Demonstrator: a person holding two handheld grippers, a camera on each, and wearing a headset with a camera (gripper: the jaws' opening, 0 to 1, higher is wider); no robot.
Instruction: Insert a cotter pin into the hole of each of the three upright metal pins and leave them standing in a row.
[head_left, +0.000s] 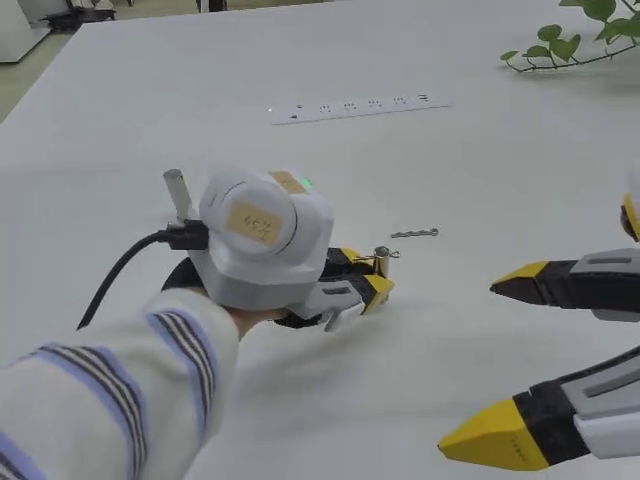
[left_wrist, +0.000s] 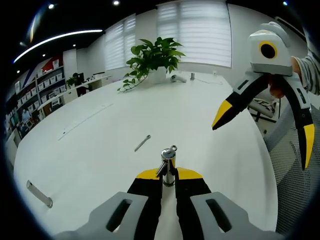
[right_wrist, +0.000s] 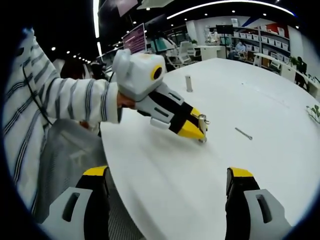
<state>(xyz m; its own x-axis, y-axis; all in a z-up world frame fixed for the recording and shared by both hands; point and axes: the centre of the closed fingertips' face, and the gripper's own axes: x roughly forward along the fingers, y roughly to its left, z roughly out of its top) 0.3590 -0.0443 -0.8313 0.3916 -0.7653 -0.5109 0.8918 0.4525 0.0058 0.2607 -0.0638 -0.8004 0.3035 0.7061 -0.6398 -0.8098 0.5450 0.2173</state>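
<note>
My left gripper (head_left: 378, 278) has its fingers (left_wrist: 147, 175) pinching a short upright silver metal pin (left_wrist: 168, 169) on the white surface (head_left: 330, 400). A thin wire cotter pin (left_wrist: 171, 149) seems threaded through its top. My right gripper (head_left: 495, 365) hangs nearby, fingers spread.

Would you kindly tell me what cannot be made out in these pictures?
1. Head view: foot of the standing metal pin, hidden behind the left tongs.
2. Left gripper view: whether the cotter pin passes right through the held pin; too small.
3. Head view: rear of the right tongs, cut off by the right edge.
</note>
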